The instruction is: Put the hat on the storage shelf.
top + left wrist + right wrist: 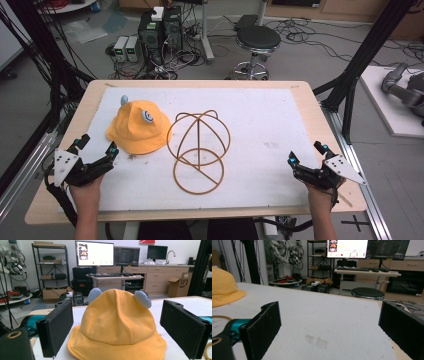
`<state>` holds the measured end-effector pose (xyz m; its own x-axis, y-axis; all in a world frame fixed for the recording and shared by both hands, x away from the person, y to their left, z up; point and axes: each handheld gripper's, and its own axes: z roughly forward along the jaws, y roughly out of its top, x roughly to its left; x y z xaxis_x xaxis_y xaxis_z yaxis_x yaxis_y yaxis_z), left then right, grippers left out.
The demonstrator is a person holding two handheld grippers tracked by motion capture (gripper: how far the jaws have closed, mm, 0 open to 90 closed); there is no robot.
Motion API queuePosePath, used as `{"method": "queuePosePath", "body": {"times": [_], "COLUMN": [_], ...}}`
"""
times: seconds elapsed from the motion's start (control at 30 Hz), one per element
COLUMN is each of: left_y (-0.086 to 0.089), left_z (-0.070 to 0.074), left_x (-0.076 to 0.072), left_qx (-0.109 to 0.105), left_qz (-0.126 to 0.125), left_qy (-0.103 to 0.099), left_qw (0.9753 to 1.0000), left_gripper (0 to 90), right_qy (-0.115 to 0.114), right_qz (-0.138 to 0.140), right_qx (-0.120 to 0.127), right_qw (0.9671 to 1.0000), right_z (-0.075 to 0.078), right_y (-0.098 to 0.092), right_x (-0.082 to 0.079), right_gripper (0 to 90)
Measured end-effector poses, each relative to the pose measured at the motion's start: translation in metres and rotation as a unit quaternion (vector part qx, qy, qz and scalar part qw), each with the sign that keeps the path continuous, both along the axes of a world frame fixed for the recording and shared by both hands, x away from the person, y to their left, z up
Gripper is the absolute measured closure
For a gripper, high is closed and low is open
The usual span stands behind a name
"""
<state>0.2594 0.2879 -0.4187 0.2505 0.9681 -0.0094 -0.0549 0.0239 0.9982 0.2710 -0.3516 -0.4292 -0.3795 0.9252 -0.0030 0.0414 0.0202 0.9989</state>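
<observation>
Yellow hat (136,129) on table's white mat (280,125), left-centre, touching wire stand (199,150). Soft, light, floppy; prob. best pinched at brim. Left gripper (98,146) & right gripper (306,152) both spread wide, empty.

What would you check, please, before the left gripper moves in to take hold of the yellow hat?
1. Left gripper open: ok, jaws wide apart.
2. Yellow hat lined up between the jaws: ok, centred in the left gripper view.
3. Hat free of the wire hat stand: cannot tell, the brim meets or slightly overlaps the frame.
4. Right gripper out of the way: ok, open over the white mat.
5. Hat resting flat: ok.
</observation>
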Motion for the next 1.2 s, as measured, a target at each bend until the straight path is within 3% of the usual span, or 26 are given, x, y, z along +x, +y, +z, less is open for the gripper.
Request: {"method": "queuePosePath", "body": {"times": [0.43, 0.7, 1.2], "left_y": [-0.004, -0.011, -0.019], "left_z": [0.001, -0.001, 0.007], "left_x": [0.010, 0.022, 0.047], "left_qx": [-0.011, 0.001, 0.005], "left_qz": [-0.003, 0.000, -0.019], "left_qy": [0.013, 0.030, 0.030], "left_qw": [0.9999, 0.9995, 0.9994], "left_gripper": [12.0, 12.1, 13.3], "right_qy": [0.001, -0.002, -0.007], "right_qz": [0.000, 0.002, 0.002], "right_qx": [-0.004, 0.001, 0.001], "right_qw": [1.0000, 1.0000, 1.0000], "right_z": [0.000, -0.001, -0.001], "right_y": [0.002, 0.002, 0.000], "right_x": [0.000, -0.001, -0.003], "right_gripper": [3.9, 3.9, 3.9]}}
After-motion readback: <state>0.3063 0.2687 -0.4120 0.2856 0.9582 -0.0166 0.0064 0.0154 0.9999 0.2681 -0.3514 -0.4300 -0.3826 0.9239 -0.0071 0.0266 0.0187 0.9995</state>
